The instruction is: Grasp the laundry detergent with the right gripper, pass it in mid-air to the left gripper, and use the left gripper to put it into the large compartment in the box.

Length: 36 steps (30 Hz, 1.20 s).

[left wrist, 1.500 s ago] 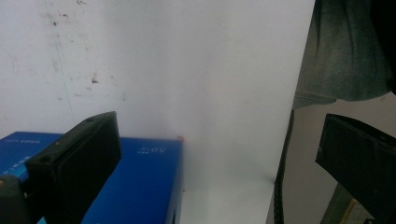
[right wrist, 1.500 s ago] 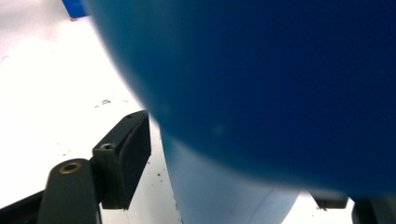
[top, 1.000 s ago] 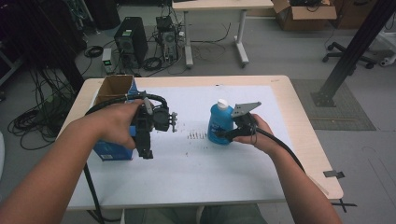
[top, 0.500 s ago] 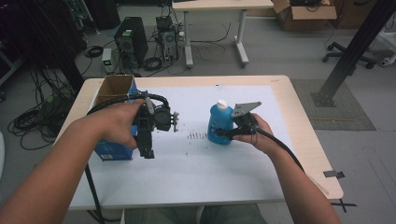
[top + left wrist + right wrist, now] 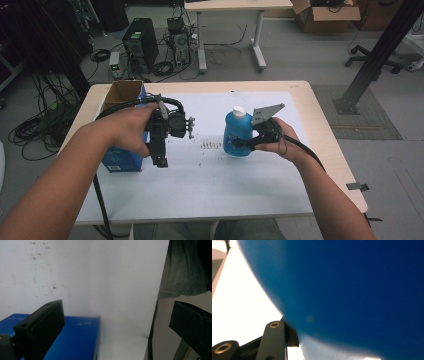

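the right gripper (image 5: 239,144) has just been closing, and now its jaws are clenched on the blue bottle (image 5: 237,131), which sits between them with the pads pressing its lower body. in the right gripper view the blue bottle (image 5: 352,290) crowds right up against the camera, its curved wall bulging over the one black jaw that rises at the lower left, so the grip looks firm and deep rather than a fingertip pinch. compared with a moment ago the bottle and the hand behind it sit a touch higher over the white sheet (image 5: 210,165), which suggests the lift has begun, though whether the base has fully cleared the sheet is hard to tell from above.

the left gripper (image 5: 161,161) hangs released, jaws wide apart with nothing between them, pointing down at the sheet. in the left gripper view its two black jaws frame bare white sheet ahead, with the blue box (image 5: 75,340) just behind the near jaw; from above the same blue box (image 5: 120,161) stands beside that gripper, on the side away from the bottle. the bottle is well apart from the left gripper, across the speckled patch of the sheet.

so the grasp step reads as done, and the carry is what comes next. with the white cap (image 5: 239,110) on top and the hold low on the body, the bottle could tip if swung quickly.
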Available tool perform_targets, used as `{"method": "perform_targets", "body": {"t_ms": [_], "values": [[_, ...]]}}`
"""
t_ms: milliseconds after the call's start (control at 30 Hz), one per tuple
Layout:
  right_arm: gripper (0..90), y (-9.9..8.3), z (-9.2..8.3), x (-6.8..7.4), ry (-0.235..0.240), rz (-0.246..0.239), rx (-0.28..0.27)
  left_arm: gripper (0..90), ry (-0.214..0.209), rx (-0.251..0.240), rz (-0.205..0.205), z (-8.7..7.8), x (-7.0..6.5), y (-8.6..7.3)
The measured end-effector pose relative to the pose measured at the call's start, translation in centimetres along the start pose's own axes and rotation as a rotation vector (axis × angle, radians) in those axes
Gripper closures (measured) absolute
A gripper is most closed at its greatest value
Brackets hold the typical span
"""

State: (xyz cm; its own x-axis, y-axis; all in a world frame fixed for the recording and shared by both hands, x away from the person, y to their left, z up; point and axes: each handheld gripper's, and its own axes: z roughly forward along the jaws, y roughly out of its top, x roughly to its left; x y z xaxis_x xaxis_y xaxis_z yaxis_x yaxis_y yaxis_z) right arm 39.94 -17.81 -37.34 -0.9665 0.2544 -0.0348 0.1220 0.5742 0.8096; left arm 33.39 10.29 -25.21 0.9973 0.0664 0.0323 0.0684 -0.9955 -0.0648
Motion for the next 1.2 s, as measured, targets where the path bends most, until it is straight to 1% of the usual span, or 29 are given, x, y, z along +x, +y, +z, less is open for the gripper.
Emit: {"method": "perform_targets", "body": {"t_ms": [33, 67, 100, 133, 167, 200, 233, 267, 300, 333, 367, 433, 467, 533, 567, 633, 700, 833, 1000, 1100, 1200], "values": [[46.0, 0.5, -0.5, 0.3, 0.017, -0.028, 0.015, 0.4, -0.001, -0.001, 0.001, -0.1, 0.0, 0.1], [46.0, 0.5, -0.5, 0.3, 0.017, -0.028, 0.015, 0.4, -0.001, -0.003, 0.002, -0.2, 0.1, 0.1], [46.0, 0.9, -0.9, 0.8, 0.04, -0.044, 0.02, 0.4, 0.0, -0.006, 0.003, -0.4, 0.1, 0.2], [46.0, 0.9, -0.9, 0.8, 0.04, -0.044, 0.02, 0.3, 0.0, -0.006, 0.003, -0.4, 0.1, 0.2], [46.1, 1.1, -1.0, 0.9, 0.052, -0.053, 0.021, 0.3, 0.0, -0.006, 0.005, -0.5, 0.1, 0.3], [46.1, 1.3, -1.2, 1.2, 0.07, -0.065, 0.021, 0.3, -0.001, -0.007, 0.005, -0.5, 0.2, 0.4], [46.1, 1.6, -1.4, 1.8, 0.097, -0.087, 0.026, 0.3, -0.002, -0.014, 0.008, -0.7, 0.2, 0.6], [46.1, 1.6, -1.4, 1.8, 0.097, -0.087, 0.026, 0.3, -0.002, -0.014, 0.008, -0.7, 0.2, 0.6], [46.1, 1.9, -1.3, 2.5, 0.122, -0.102, 0.027, 0.3, -0.005, -0.017, 0.011, -0.8, 0.2, 0.8], [46.1, 1.9, -1.3, 2.5, 0.122, -0.102, 0.027, 0.3, -0.005, -0.017, 0.011, -0.8, 0.2, 0.8], [46.1, 2.0, -1.3, 2.7, 0.133, -0.109, 0.028, 0.3, -0.006, -0.021, 0.013, -0.9, 0.2, 0.9], [46.0, 2.2, -0.9, 3.6, 0.172, -0.137, 0.033, 0.3, -0.005, -0.013, 0.018, -0.9, 0.1, 1.2], [46.0, 2.2, -0.9, 3.6, 0.172, -0.137, 0.033, 0.3, -0.005, -0.013, 0.018, -0.9, 0.1, 1.2], [46.0, 2.3, -0.6, 4.1, 0.19, -0.144, 0.036, 0.3, -0.004, -0.009, 0.02, -1.0, 0.0, 1.3], [46.0, 2.3, -0.2, 4.5, 0.208, -0.151, 0.04, 0.3, -0.003, -0.01, 0.017, -1.1, 0.0, 1.4], [46.0, 2.3, -0.1, 4.5, 0.21, -0.156, 0.037, 0.3, -0.002, -0.008, 0.019, -1.2, 0.0, 1.5], [46.0, 2.3, 0.4, 5.0, 0.227, -0.161, 0.033, 0.3, -0.001, -0.008, 0.02, -1.3, -0.1, 1.6], [46.0, 2.4, 0.9, 5.4, 0.241, -0.165, 0.027, 0.3, -0.001, -0.003, 0.023, -1.5, -0.1, 2.0], [45.9, 2.6, 1.8, 5.9, 0.241, -0.171, 0.013, 0.2, -0.009, -0.006, 0.036, -1.6, -0.1, 2.7], [45.8, 2.7, 2.5, 6.2, 0.231, -0.174, 0.008, 0.2, -0.01, -0.01, 0.042, -1.6, -0.2, 3.1], [45.7, 2.7, 2.8, 6.3, 0.228, -0.172, 0.006, 0.2, -0.01, -0.009, 0.043, -1.6, -0.1, 3.3]]}}
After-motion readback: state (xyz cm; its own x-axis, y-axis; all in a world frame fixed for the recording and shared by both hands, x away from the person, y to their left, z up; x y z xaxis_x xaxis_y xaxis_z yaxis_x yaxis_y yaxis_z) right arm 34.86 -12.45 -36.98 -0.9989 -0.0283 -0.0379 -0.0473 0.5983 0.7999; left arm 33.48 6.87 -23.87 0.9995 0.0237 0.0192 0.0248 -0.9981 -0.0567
